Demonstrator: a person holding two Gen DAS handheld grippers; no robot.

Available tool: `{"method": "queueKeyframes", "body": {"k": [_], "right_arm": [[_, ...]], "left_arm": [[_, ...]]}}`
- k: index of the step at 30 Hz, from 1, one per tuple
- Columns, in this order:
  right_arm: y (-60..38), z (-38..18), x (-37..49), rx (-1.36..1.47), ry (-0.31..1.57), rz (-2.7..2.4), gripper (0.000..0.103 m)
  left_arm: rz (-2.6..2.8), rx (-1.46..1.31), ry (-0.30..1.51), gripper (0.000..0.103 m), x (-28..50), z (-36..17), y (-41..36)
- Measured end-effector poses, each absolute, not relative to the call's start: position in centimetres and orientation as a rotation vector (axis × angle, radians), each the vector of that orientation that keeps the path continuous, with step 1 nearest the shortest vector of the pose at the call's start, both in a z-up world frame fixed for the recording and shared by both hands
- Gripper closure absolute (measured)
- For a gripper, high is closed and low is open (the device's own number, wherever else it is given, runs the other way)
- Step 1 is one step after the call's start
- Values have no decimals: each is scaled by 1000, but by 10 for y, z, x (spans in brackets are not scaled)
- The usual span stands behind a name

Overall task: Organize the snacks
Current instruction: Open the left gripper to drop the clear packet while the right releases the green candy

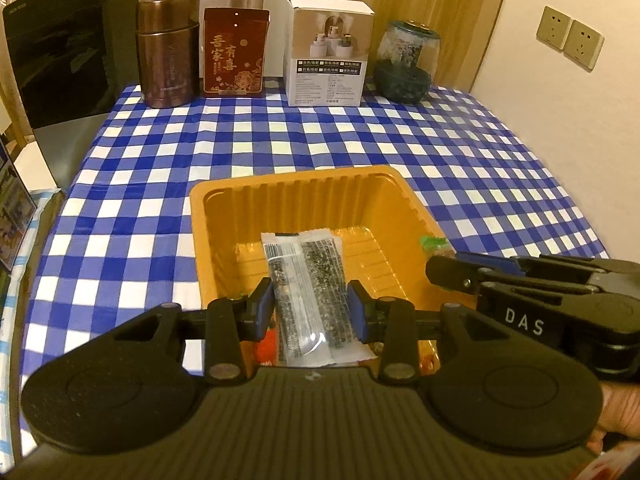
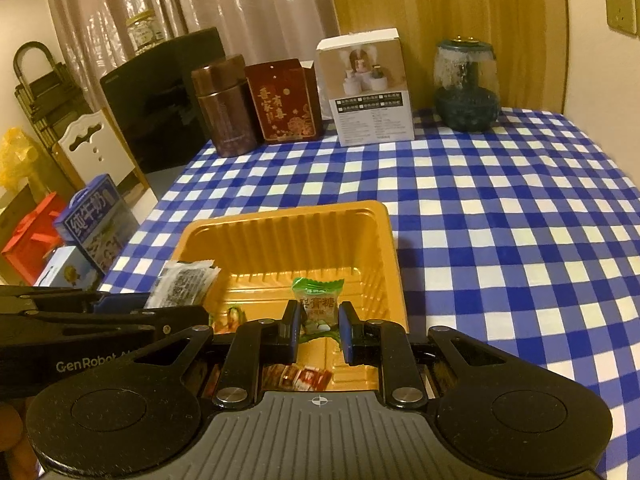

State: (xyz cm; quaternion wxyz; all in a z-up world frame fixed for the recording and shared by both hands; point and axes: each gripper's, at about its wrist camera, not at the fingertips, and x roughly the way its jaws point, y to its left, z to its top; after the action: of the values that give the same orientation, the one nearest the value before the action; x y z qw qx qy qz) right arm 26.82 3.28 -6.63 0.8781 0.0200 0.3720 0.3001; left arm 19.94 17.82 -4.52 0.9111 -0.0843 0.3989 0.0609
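Both jaws are closed on snacks. My left gripper [image 1: 311, 307] pinches a clear packet of dark seaweed-type snack [image 1: 308, 280] across its width, pads pressed on both long edges. My right gripper [image 2: 320, 330] is fully closed on a small green-topped candy packet [image 2: 318, 300], also gripped at the sides.

Both packets hang over the orange plastic tray [image 1: 296, 200], which sits on the blue-and-white checked tablecloth [image 1: 460, 152] at the near side of the table. I see a few more small wrapped snacks, red and orange, low in the tray's near end under the grippers; details too blurred to tell.

The two grippers are close side by side: in the left wrist view the right one pokes in from the right edge over the tray's right rim, and in the right wrist view the left one lies across from the left with its packet over the tray's left rim. That is the tightest spot.

At the far table edge stand a brown tin [image 1: 168, 52], a red box [image 1: 235, 54], a white carton [image 1: 330, 50] and a glass jar [image 1: 406, 62], all well apart from the tray. Open cloth lies between them and the tray, and to the right. A black screen [image 1: 64, 44] stands past the table's left edge.
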Motion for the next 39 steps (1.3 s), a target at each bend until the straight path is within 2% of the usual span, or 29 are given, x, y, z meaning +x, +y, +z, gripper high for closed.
{"method": "queueKeyframes", "body": {"k": [7, 8, 9, 10, 36, 37, 38, 39], "right_arm": [[34, -75, 278, 49, 791, 613, 82], [34, -76, 279, 51, 793, 612, 82], [34, -77, 280, 51, 795, 612, 82], [34, -77, 280, 52, 797, 611, 82], [39, -64, 286, 153, 783, 674, 81], [38, -63, 288, 177, 781, 676, 74], [36, -63, 289, 204, 781, 675, 47], [33, -63, 291, 229, 783, 672, 36]], "left_arm": [[100, -186, 817, 66, 218, -52, 179], [103, -191, 815, 60, 219, -53, 180], [106, -192, 806, 45, 219, -53, 180], [108, -191, 796, 41, 219, -52, 180], [157, -148, 775, 41, 188, -35, 200], [161, -150, 776, 41, 187, -35, 202], [165, -150, 776, 41, 187, -35, 201], [166, -150, 776, 41, 186, -34, 201]]}}
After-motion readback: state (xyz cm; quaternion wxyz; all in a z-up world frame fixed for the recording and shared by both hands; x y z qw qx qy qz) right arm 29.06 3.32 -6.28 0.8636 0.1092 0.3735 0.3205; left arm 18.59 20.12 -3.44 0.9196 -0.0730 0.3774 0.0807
